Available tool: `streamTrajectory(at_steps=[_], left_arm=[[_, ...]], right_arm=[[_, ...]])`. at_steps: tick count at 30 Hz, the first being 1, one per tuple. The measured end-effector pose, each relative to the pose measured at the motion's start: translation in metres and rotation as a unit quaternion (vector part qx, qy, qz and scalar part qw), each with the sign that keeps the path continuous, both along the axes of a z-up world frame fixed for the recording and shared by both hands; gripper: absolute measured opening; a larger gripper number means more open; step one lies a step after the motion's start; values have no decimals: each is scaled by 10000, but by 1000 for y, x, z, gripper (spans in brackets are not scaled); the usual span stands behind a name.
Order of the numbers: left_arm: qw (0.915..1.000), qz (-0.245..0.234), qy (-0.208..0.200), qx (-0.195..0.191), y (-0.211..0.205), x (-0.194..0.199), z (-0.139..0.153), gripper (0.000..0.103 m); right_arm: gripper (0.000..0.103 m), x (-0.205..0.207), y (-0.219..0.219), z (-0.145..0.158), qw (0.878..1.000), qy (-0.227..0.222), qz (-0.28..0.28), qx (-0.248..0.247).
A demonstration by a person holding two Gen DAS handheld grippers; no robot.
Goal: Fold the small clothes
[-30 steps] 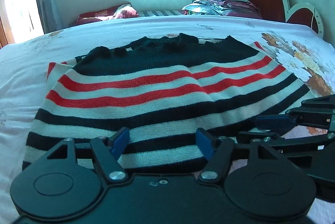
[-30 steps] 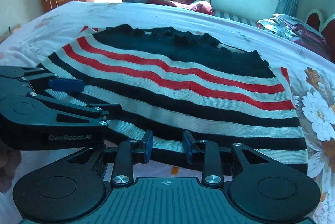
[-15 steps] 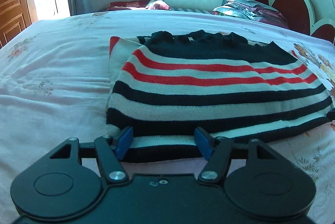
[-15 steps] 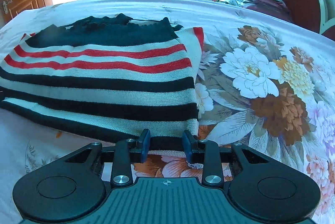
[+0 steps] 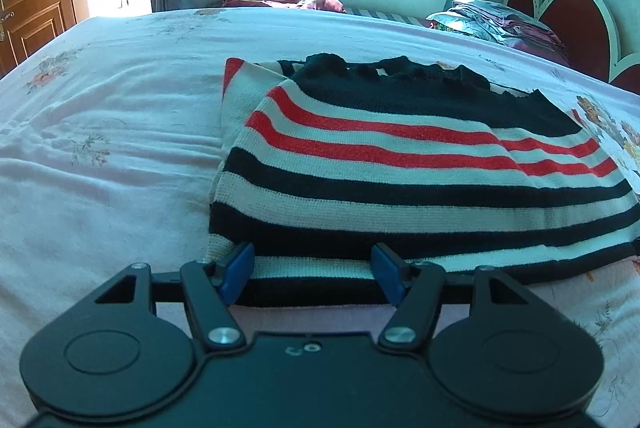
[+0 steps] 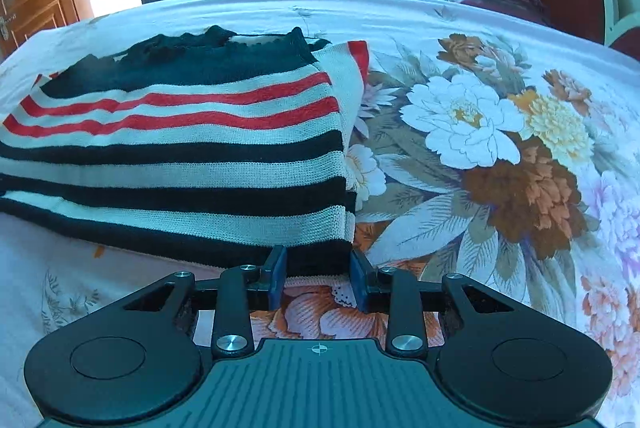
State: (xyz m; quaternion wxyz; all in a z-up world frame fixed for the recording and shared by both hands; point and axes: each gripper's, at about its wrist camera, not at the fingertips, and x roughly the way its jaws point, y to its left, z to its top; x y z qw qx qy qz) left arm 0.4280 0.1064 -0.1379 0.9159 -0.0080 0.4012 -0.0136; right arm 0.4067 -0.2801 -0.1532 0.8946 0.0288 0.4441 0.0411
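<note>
On the bed (image 5: 120, 132), a striped knit sweater (image 5: 400, 164) lies flat with its sleeves already turned in, so it forms a tidy rectangle ready for a crosswise fold. Each claw stands at one near corner of the hem, probably so both corners can be lifted together and carried toward the neckline. Over the left corner, the left claw (image 5: 314, 278) has its blue pads spread wide either side of the hem, pressing nothing. At the right corner, the right claw (image 6: 318, 282) is narrower yet also open, with the black hem edge between its pads and gaps visible on both sides. Soft ribbed wool in black, cream and red bands, with a scalloped black collar, looks limp and likely to sag. Beneath it the bedsheet (image 6: 500, 148) is smooth cotton, printed with large flowers.
</note>
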Motion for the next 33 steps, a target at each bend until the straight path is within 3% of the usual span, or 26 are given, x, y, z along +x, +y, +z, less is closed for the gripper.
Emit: streamTrajectory(at_steps=[14, 16, 17, 20, 21, 23, 24, 25, 26, 28, 31, 33], left_arm=[[9998, 117, -149, -90, 12, -14, 10, 63], [9977, 563, -280, 239, 21, -25, 15, 83], [9967, 727, -319, 181, 31, -31, 15, 84], [9921, 1045, -121, -679, 57, -43, 9, 76], [9881, 1110, -81, -1065, 62, -46, 6, 68], [9748, 1219, -147, -1865, 67, -49, 1, 66], [9607, 1298, -239, -2443, 70, -51, -3, 66], [9453, 1401, -292, -2931, 73, -50, -9, 66], [9318, 1543, -319, -3269, 74, -47, -16, 66], [9171, 1826, -492, -3510, 71, -41, -24, 66], [9104, 1965, -717, -3569, 68, -28, -30, 65], [9055, 2088, -795, -3608, 70, -19, -33, 54]], right_arm=[[33, -4, -5, 9, 9999, -105, -101, 14], [33, -15, -8, 15, 9992, -303, -235, -63], [33, -21, -10, 18, 9989, -395, -256, -20], [33, -33, -16, 26, 9975, -587, -310, 241], [33, -35, -16, 28, 9968, -644, -308, 347], [33, -32, -10, 35, 9955, -693, -244, 601], [31, -29, -6, 38, 9945, -726, -207, 726], [12, -25, -2, 41, 9931, -749, -154, 884], [2, -18, 4, 44, 9913, -727, -86, 1096], [1, -3, 17, 48, 9885, -685, -3, 1351], [0, 21, 42, 53, 9858, -680, 226, 1521], [0, 37, 61, 53, 9854, -648, 383, 1529]])
